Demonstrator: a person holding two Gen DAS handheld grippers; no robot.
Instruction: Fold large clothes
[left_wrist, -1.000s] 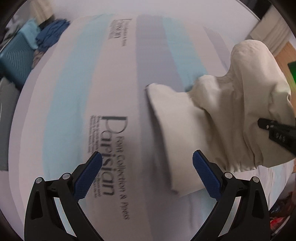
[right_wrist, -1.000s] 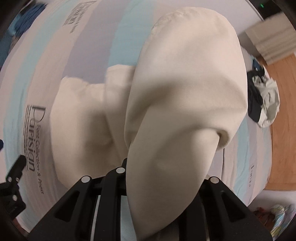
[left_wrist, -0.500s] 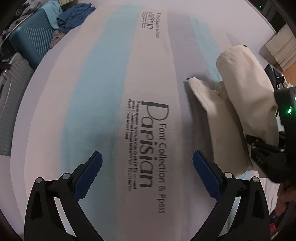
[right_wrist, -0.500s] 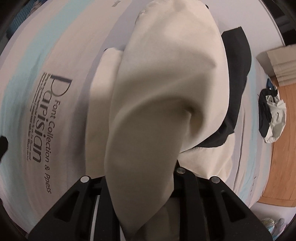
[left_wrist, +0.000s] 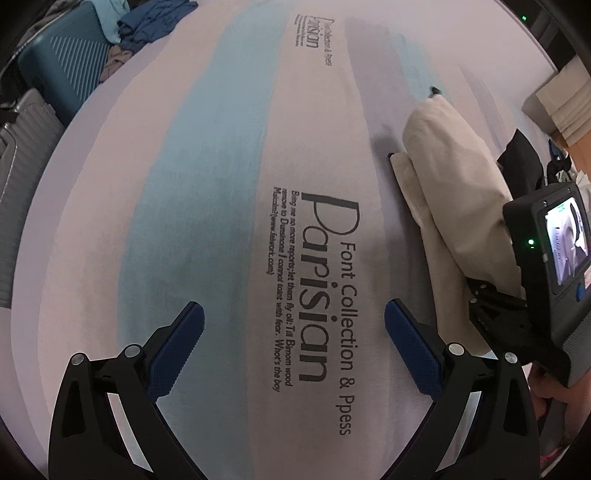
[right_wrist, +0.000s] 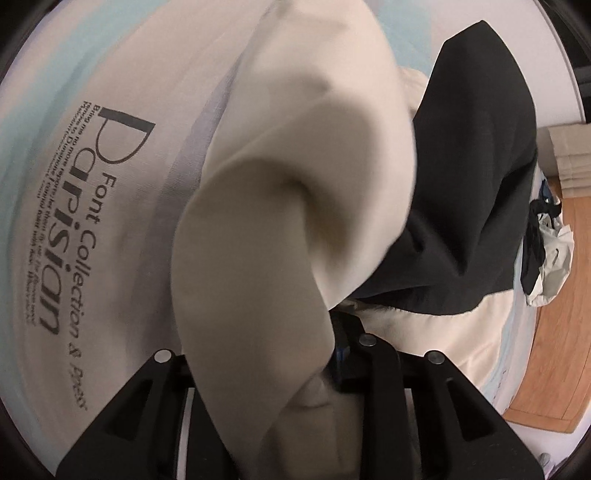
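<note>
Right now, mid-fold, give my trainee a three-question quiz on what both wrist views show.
1. True or false: the left gripper is open and holds nothing.
2. What does the right gripper clamp: A) black garment B) cream garment C) teal suitcase?
3. Fill in: the big word printed on the bedsheet is ____.

Key: 1 true; 2 B; 3 Parisian.
</note>
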